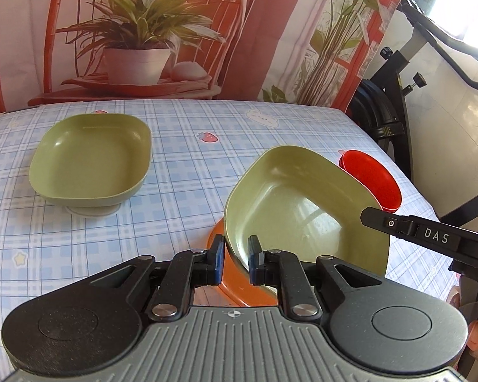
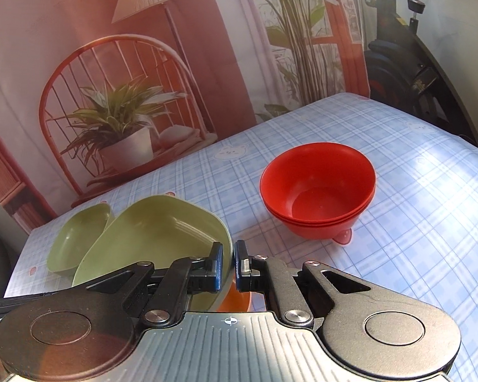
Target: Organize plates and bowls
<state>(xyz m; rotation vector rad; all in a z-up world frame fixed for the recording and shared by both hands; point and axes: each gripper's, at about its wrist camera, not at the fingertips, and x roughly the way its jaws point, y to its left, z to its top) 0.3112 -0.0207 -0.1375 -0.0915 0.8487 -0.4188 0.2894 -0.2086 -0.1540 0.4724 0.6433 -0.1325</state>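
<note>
A green square plate [image 1: 302, 210] is tilted up over an orange dish [image 1: 235, 286] at the table's near edge. My left gripper [image 1: 235, 259] has its fingers either side of the green plate's near rim, with a small gap. My right gripper [image 2: 228, 265] is shut on the same plate's [image 2: 156, 238] right rim; its arm shows in the left wrist view [image 1: 430, 238]. A second green plate [image 1: 90, 162] sits flat at the left, also seen in the right wrist view [image 2: 76, 242]. Stacked red bowls [image 2: 318, 191] stand at the right [image 1: 372, 178].
The table [image 1: 207, 159] has a blue checked cloth. A printed backdrop [image 1: 143, 31] hangs behind it. An exercise bike [image 1: 398, 111] stands past the right edge.
</note>
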